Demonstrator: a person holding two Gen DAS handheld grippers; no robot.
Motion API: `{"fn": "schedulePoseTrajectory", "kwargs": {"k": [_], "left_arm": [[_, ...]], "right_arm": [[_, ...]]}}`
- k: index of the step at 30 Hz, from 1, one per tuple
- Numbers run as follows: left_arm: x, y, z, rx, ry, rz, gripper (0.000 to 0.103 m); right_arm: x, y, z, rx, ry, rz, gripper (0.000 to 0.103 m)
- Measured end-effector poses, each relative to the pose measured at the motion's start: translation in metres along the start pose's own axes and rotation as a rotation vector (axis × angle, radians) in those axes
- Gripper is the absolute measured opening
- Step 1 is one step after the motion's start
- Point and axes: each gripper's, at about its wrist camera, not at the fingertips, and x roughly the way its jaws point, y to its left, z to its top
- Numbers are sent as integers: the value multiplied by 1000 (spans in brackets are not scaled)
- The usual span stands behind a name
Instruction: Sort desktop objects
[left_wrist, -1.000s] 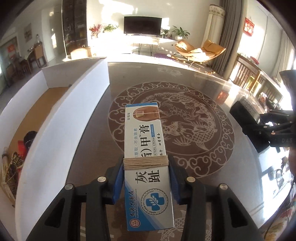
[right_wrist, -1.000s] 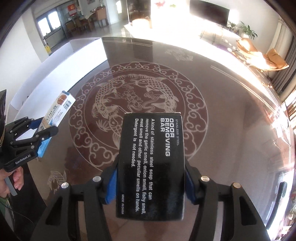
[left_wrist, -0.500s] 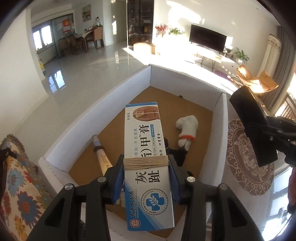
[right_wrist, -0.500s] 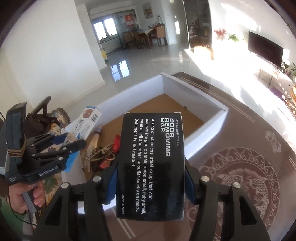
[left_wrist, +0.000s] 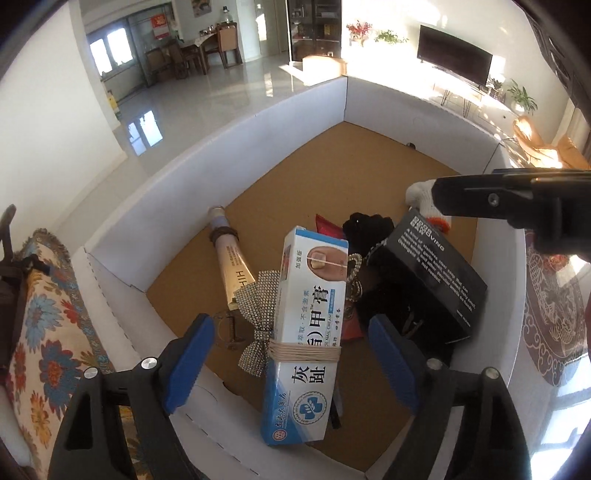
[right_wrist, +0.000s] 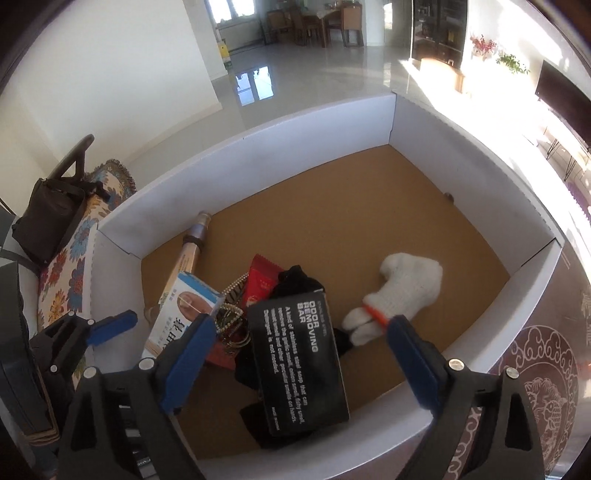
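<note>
A white-and-blue nail cream box (left_wrist: 310, 325), bound with a rubber band, hangs loose between the pads of my left gripper (left_wrist: 291, 354), whose jaws are opening; neither pad touches it. It tilts over the white carton (left_wrist: 221, 147). A black odor removing bar box (right_wrist: 299, 365) lies free between the widening jaws of my right gripper (right_wrist: 301, 360), above the carton's near corner and clear of both pads. In the right wrist view the cream box (right_wrist: 184, 314) shows at the left, beside one left finger (right_wrist: 110, 325). A right finger (left_wrist: 480, 195) crosses the left wrist view over the black box (left_wrist: 432, 273).
The carton (right_wrist: 314, 125) has a brown floor holding a long tube (left_wrist: 232, 258), a rhinestone bow (left_wrist: 258, 306), a red packet (right_wrist: 262, 284), black cloth (left_wrist: 369, 225) and a white glove (right_wrist: 402, 295). A floral cushion (left_wrist: 40, 332) lies left; the patterned table (right_wrist: 535, 369) runs right.
Both grippers swung from above the patterned table to above the carton. Both sets of jaws have spread wide, and the cream box and the black box have come free of the pads.
</note>
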Motion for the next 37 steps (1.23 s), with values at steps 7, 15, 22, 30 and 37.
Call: {"fn": "schedulePoseTrajectory", "kwargs": {"k": [7, 15, 22, 30, 37], "left_arm": [[-34, -1, 5, -132, -130, 12, 87], [-63, -14, -8, -85, -161, 96, 87], [-70, -12, -10, -118, -185, 116, 87], [-62, 13, -13, -298, -151, 2, 103], [-58, 17, -21, -355, -165, 30, 103]], "right_arm": [[-51, -30, -2, 10, -48, -64, 102], [-58, -40, -21, 1, -37, -87, 102], [-56, -39, -24, 2, -50, -73, 102], [-45, -39, -31, 17, -45, -57, 102], [-32, -38, -36, 17, -24, -59, 102]]}}
